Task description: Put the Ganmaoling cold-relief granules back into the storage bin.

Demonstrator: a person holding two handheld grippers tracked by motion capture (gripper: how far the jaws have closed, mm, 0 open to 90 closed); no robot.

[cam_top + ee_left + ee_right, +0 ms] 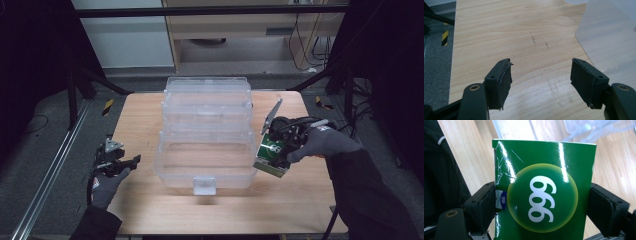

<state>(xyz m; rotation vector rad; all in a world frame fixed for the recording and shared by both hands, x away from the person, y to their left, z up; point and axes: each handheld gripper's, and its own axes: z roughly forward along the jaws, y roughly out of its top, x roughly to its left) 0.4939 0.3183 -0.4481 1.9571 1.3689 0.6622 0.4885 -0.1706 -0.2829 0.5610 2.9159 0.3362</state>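
A clear plastic tiered box [206, 135] stands open in the middle of the wooden table [140, 200]. My right gripper [278, 150] is shut on a green box [271, 156] marked 999, held just right of the clear box's front tier. In the right gripper view the green box [544, 192] sits clamped between both jaws. My left gripper [131, 162] hovers open at the table's left edge, nothing between its pads [500, 83]. A corner of the clear box [609, 40] lies ahead to its right.
The clear box has a latch tab [204, 185] at its front. A metal rail [52, 165] runs along the floor left of the table. Cables and a wooden cabinet [240, 25] stand behind the table.
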